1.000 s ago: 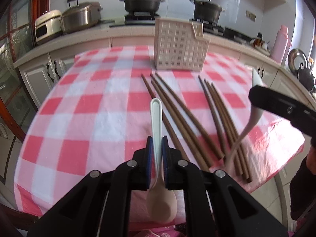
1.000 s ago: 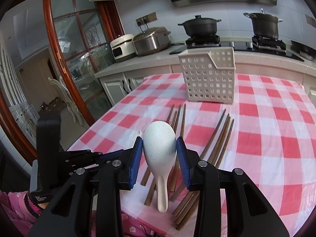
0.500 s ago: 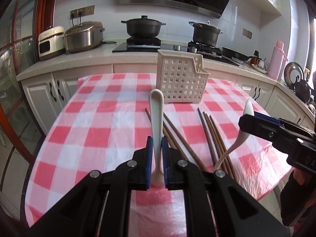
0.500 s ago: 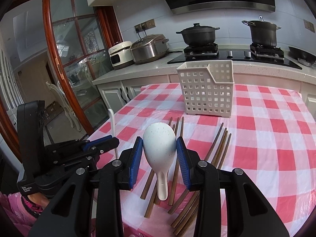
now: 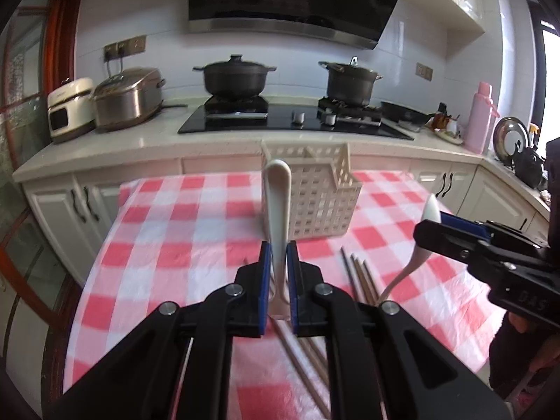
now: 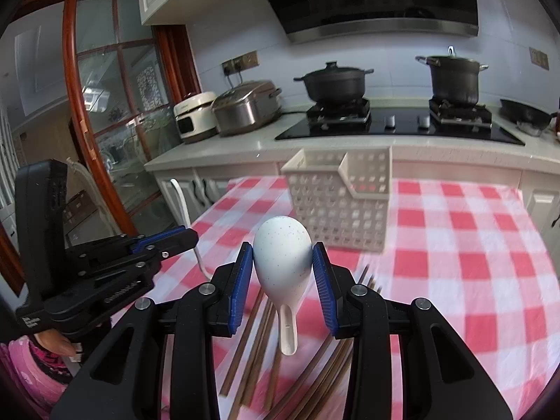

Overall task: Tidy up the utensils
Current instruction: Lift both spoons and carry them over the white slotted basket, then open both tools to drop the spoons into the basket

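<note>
My left gripper (image 5: 279, 255) is shut on the handle of a cream spoon (image 5: 277, 203), which points up toward the white slotted basket (image 5: 316, 196). My right gripper (image 6: 282, 259) is shut on the bowl of a speckled white spoon (image 6: 282, 255), handle hanging down; it also shows in the left wrist view (image 5: 416, 245). Both are held above the checked tablecloth, short of the basket (image 6: 341, 196). Several brown chopsticks (image 5: 360, 273) lie on the cloth below the grippers, also seen in the right wrist view (image 6: 259, 329).
The table has a red and white checked cloth (image 5: 175, 231). Behind it runs a counter with a stove, two black pots (image 5: 234, 77), a rice cooker (image 5: 129, 98) and a pink flask (image 5: 481, 119). A glass door with a red frame (image 6: 87, 105) stands left.
Both grippers have risen and tilted up with their spoons and moved closer to the basket. The chopsticks have dropped lower in both views.
</note>
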The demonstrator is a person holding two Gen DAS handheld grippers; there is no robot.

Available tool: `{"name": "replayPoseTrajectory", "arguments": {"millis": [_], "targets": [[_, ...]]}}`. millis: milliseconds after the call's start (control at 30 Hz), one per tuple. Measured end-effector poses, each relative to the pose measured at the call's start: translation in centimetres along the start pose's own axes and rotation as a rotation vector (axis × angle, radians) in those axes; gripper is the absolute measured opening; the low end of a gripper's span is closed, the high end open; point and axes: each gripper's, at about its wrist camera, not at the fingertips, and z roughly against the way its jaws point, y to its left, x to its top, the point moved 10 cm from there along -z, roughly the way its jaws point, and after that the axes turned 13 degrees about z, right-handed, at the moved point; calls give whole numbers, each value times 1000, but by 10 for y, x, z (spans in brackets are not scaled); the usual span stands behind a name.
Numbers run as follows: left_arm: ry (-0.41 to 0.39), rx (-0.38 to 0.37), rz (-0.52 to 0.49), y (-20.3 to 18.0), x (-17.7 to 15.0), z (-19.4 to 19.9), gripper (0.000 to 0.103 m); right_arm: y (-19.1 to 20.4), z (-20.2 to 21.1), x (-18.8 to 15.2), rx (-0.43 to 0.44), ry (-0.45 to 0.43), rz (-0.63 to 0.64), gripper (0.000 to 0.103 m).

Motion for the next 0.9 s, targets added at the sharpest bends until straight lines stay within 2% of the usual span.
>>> {"name": "replayPoseTrajectory", "arguments": {"millis": [300, 567, 733, 900], "targets": [[-102, -35, -49, -41, 80, -12, 9, -50, -15, 57, -82, -62, 10, 36], [-200, -14, -60, -66, 143, -33, 9, -88, -35, 104, -131, -129, -22, 36], [-230, -13, -28, -68, 174, -53, 9, -109, -51, 125, -151, -150, -34, 36], [-221, -12, 12, -59, 180, -84, 9, -123, -73, 124, -154, -138, -38, 36]]}}
